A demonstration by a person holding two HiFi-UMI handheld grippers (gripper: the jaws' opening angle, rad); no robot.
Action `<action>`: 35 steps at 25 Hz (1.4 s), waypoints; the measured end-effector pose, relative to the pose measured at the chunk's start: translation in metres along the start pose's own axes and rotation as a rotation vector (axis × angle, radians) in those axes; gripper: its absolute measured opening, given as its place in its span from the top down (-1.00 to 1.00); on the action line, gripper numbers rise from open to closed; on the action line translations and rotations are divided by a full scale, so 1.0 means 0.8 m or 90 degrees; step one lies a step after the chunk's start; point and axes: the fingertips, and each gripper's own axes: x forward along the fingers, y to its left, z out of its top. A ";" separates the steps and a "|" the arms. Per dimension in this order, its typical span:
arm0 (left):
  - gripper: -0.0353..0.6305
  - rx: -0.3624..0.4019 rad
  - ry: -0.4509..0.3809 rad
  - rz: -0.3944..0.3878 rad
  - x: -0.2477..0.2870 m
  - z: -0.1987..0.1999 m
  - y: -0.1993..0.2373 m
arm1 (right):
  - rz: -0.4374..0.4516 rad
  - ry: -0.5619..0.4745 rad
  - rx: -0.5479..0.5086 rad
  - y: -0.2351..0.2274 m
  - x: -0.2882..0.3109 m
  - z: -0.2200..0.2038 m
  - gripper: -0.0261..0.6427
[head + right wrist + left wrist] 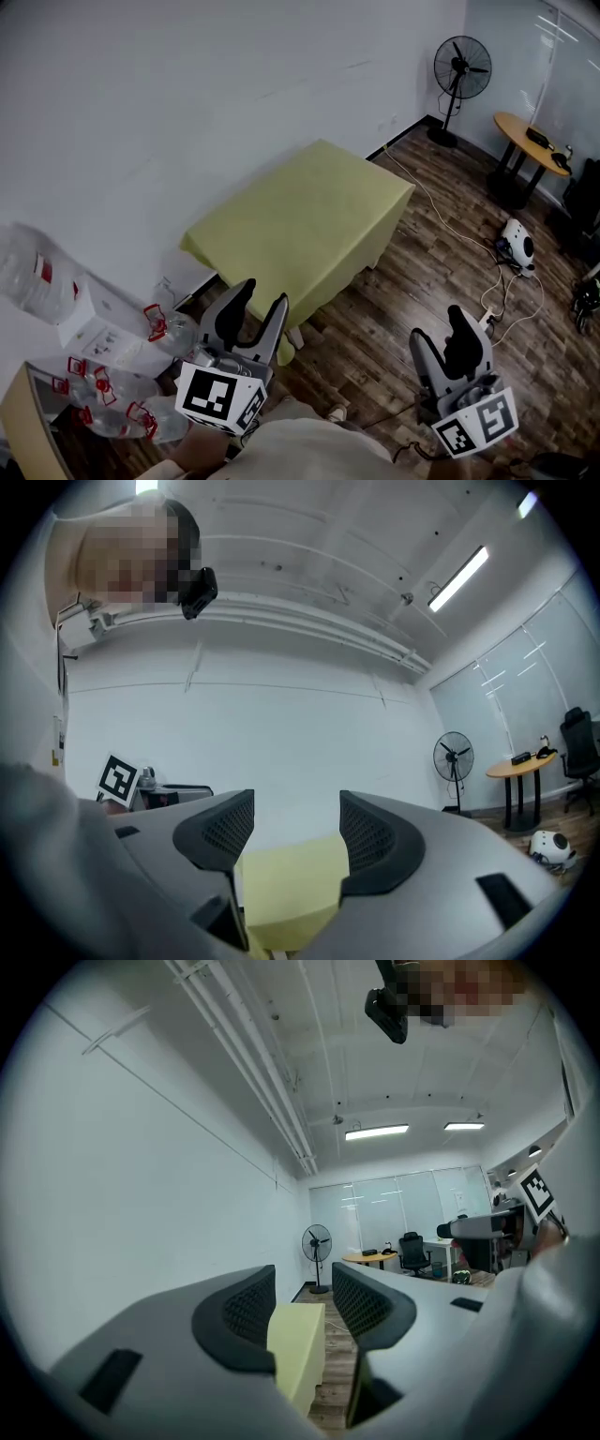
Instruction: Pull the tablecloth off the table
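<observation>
A yellow-green tablecloth (300, 220) covers a rectangular table that stands against the white wall, ahead of me in the head view. My left gripper (262, 296) hovers short of the table's near corner, jaws open with nothing between them. My right gripper (441, 330) is held over the wooden floor to the right of that corner, also open and empty. In the left gripper view the cloth (298, 1340) shows far off between the jaws of the left gripper (302, 1288). The right gripper view frames the cloth (291, 878) between the jaws of the right gripper (296, 813) in the same way.
Several empty plastic water bottles (112, 394) and a white box (98, 328) lie at the near left. A standing fan (461, 70) and a round wooden table (530, 141) are at the far right. A white device (518, 244) and cables (450, 225) lie on the floor.
</observation>
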 end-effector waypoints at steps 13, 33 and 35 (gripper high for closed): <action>0.32 0.013 0.035 -0.014 0.048 -0.027 -0.020 | 0.017 0.049 -0.046 -0.038 0.030 -0.025 0.05; 0.24 -0.072 0.145 -0.040 0.301 -0.149 0.123 | 0.043 0.161 -0.049 -0.148 0.323 -0.117 0.04; 0.24 -0.074 0.160 -0.045 0.332 -0.162 0.142 | 0.044 0.176 -0.049 -0.160 0.362 -0.129 0.03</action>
